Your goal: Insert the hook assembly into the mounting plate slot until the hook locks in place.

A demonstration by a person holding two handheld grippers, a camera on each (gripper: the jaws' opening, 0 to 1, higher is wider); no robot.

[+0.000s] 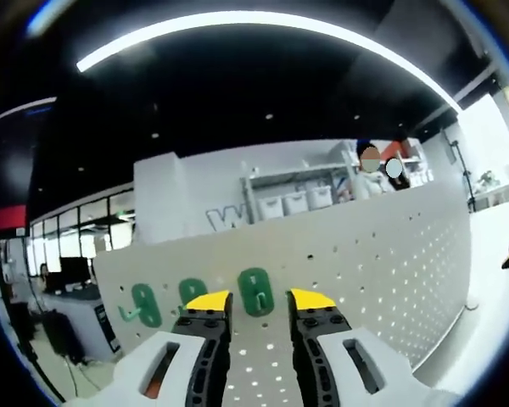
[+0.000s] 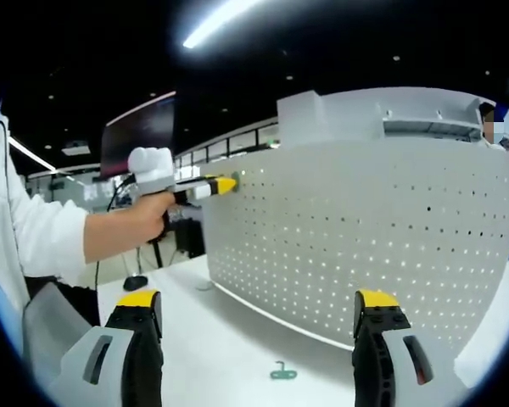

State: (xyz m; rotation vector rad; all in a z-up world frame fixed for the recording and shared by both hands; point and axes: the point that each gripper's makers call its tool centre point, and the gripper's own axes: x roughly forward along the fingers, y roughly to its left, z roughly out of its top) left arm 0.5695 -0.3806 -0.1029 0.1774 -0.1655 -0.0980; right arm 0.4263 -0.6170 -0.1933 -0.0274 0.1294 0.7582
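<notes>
Right gripper was spread wide, empty, over a green hook lying on the table. Left gripper, jaws parted and empty, faced green hooks on the pegboard. Risk: misaligned hook missing its slot.

White shelving, ceiling light strip

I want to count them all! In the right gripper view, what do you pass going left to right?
White sleeve → hand → left gripper → small green hook on the table → pegboard.
</notes>
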